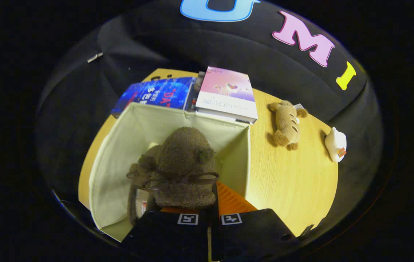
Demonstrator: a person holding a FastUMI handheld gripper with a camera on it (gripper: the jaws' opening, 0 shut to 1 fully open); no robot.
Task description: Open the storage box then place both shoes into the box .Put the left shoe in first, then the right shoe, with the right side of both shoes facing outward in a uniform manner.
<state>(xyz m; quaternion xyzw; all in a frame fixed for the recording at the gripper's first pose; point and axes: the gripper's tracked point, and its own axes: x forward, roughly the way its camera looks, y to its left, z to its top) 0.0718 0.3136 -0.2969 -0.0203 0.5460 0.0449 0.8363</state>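
claw (212, 213) | blocky housings | one square marker on each | ribbed inner face

Fuzzy fleece shoe (183, 163) with satin ribbon, matt cloth box (119, 145), smooth wood-grain table (287, 178), glossy books (227, 92)

Tool-mounted fisheye, close above the open storage box (119, 153), angled down across the table (287, 178).

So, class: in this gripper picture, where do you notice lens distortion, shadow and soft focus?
Gripper view: the fisheye bends the table edge and the storage box walls into curves; warm light falls from above, leaving shadow beside the plush toy; the fuzzy brown shoe, held between the gripper fingers, looks slightly soft up close; no strong glare.
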